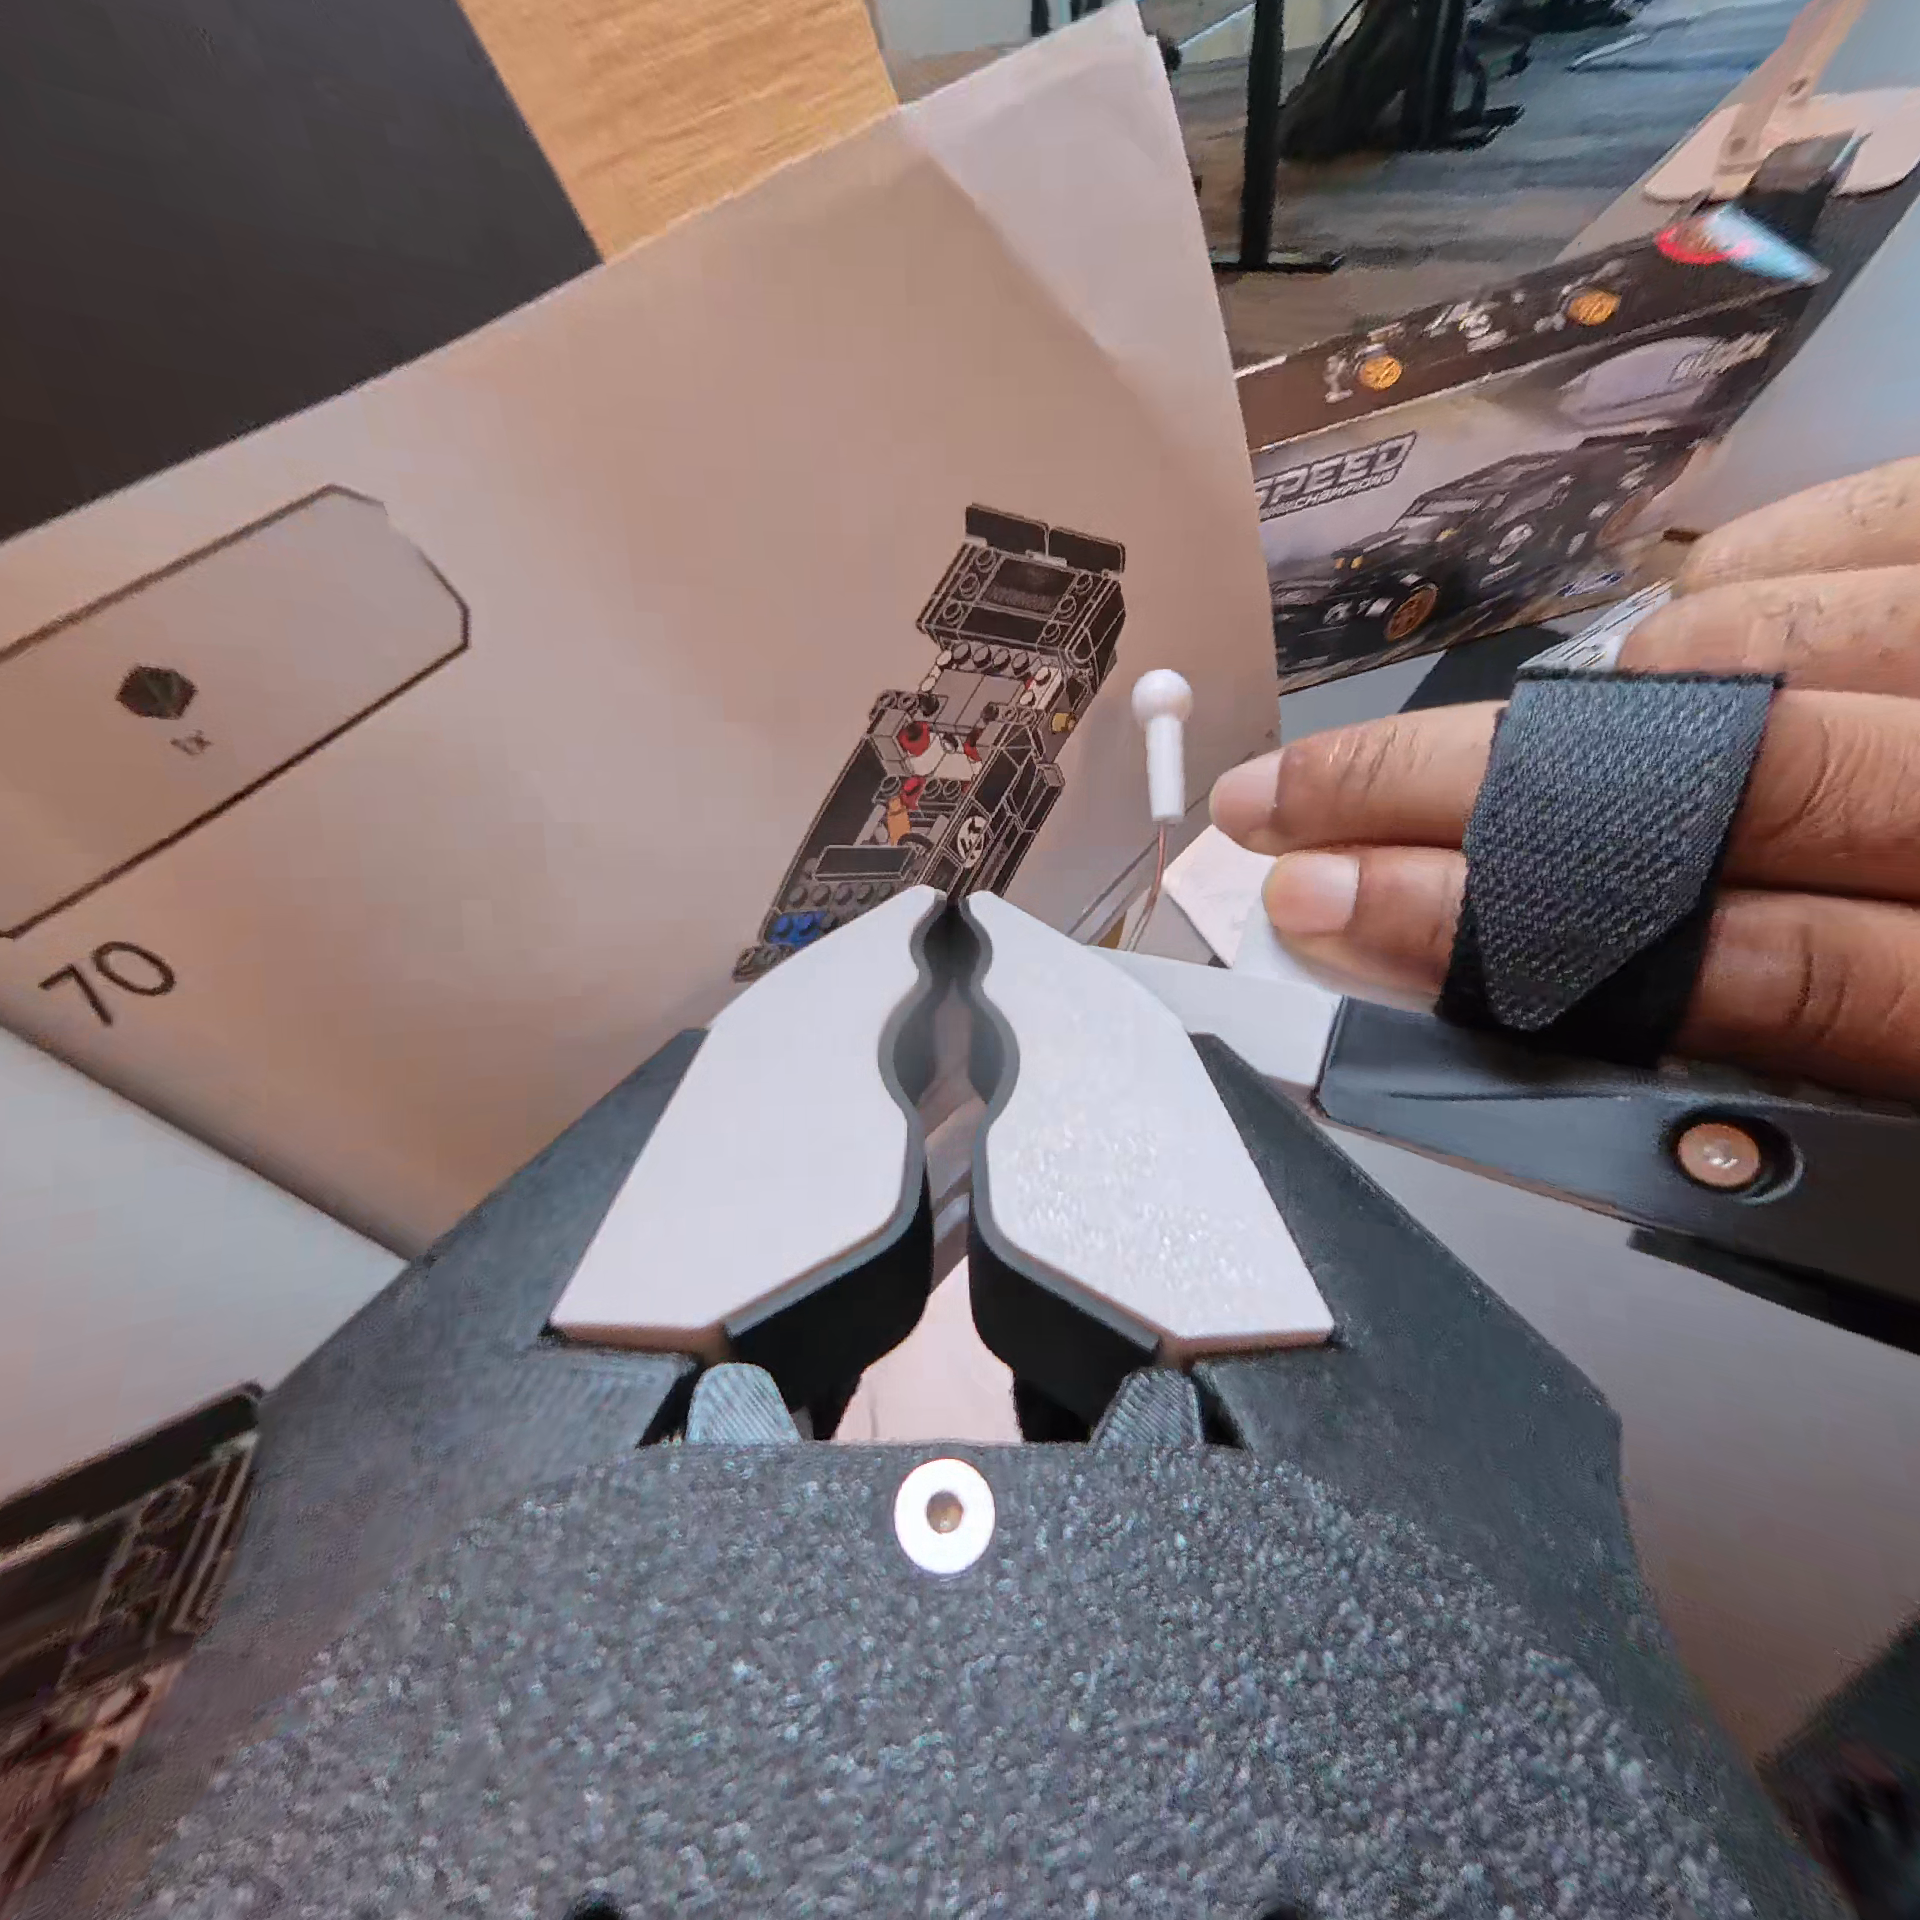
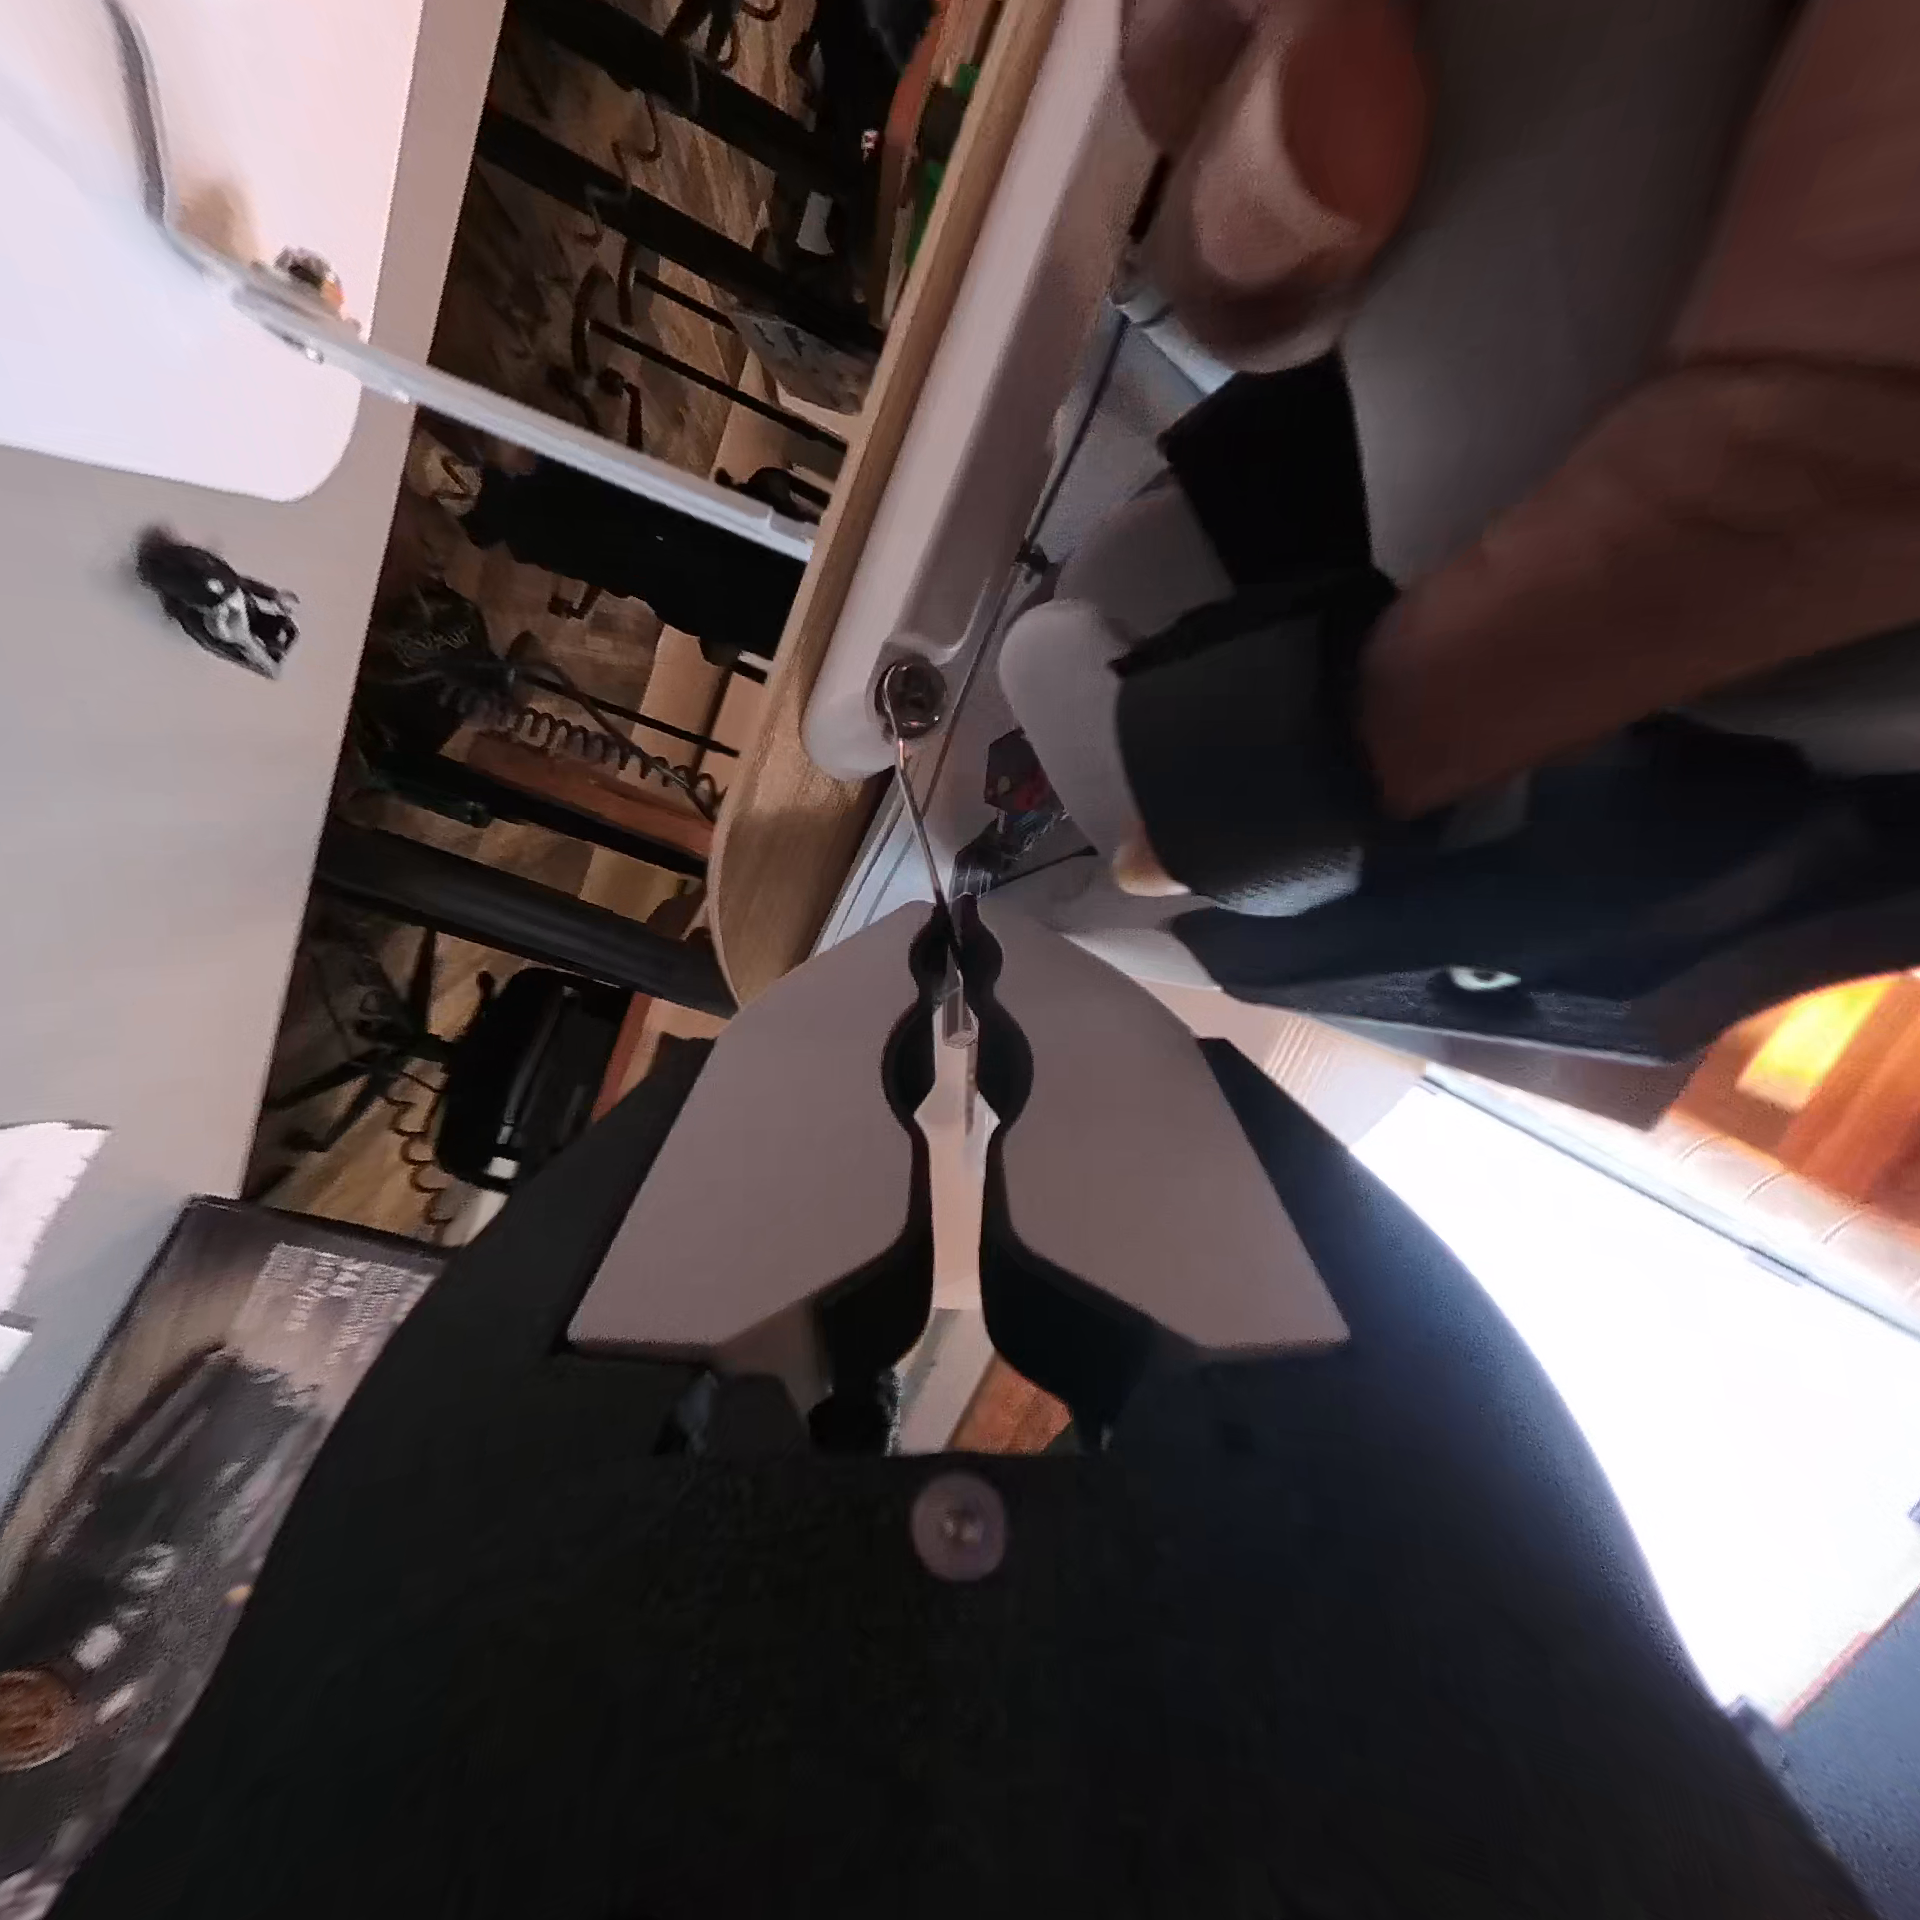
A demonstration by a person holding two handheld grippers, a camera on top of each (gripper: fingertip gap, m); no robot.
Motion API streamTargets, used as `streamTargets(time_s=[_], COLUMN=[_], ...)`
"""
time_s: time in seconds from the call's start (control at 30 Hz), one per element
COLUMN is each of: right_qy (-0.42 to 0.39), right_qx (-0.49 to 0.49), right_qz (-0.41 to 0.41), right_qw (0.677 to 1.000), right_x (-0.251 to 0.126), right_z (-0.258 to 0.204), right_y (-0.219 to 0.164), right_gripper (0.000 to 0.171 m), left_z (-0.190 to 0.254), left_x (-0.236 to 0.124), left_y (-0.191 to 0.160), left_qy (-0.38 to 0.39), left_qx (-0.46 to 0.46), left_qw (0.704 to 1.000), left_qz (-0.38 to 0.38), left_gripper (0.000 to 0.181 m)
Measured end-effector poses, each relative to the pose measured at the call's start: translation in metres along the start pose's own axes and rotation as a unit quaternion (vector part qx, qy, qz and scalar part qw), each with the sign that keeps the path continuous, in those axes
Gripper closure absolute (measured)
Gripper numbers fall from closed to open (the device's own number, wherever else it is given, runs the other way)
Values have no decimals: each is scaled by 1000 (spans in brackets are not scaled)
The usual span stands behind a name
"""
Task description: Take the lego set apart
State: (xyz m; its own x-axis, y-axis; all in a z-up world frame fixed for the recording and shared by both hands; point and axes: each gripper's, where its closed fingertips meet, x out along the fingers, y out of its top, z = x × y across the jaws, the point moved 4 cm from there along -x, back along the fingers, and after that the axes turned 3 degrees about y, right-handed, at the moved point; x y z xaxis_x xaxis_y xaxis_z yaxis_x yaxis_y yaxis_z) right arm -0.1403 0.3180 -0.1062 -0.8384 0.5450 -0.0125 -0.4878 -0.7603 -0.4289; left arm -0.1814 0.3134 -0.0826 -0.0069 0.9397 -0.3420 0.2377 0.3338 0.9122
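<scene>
Left gripper: my left gripper (image 1: 951,914) has its grey textured fingers (image 1: 769,1132) pressed together at the tips, with nothing between them that I can see.
Landmark: the pale paper instruction page (image 1: 644,582), printed with a black brick car diagram, stands tilted directly ahead of those tips.
Right of page: a white ball-tipped pin on a thin wire (image 1: 1161,743); past it, a hand (image 1: 1662,831) under a black woven strap (image 1: 1600,852).
Behind page, right: the dark printed cardboard set box (image 1: 1475,499) lies on the table.
Right gripper: my right gripper (image 2: 951,920) has its tips meeting around a thin wire (image 2: 920,821); the view is blurred.
Lego set: I see no built model clearly, only a small blurred dark piece (image 2: 213,608) on a white surface in the right view.
</scene>
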Motion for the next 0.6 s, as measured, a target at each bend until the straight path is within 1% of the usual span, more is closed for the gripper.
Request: streamTargets(time_s=[0.07,0.13,0.23,0.37,0.47,0.6], right_qy=[-2,-10,-14,-26,-29,-33], right_qx=[-28,-48,-42,-15,-6,-35], right_qz=[14,35,45,39,39,47], right_qw=[1000,998,998,999,999,998], right_x=[4,8,10,11,13,13], right_z=[0,3,8,14,23,26], right_y=[-2,-2,-1,3,11,14], right_gripper=[170,169,167,164,159,159], left_z=[-2,-4,-7,-22,-35,-38], left_x=[1,-4,-27,-53,-56,-53], left_y=[1,3,4,-14,-26,-29], left_qy=[-22,-27,-3,54,89,81], left_qx=[-23,-34,-26,-11,1,-9], left_qw=[999,999,998,998,996,996], left_qz=[7,21,50,38,21,23], left_gripper=[181,181,181,181,181,181])
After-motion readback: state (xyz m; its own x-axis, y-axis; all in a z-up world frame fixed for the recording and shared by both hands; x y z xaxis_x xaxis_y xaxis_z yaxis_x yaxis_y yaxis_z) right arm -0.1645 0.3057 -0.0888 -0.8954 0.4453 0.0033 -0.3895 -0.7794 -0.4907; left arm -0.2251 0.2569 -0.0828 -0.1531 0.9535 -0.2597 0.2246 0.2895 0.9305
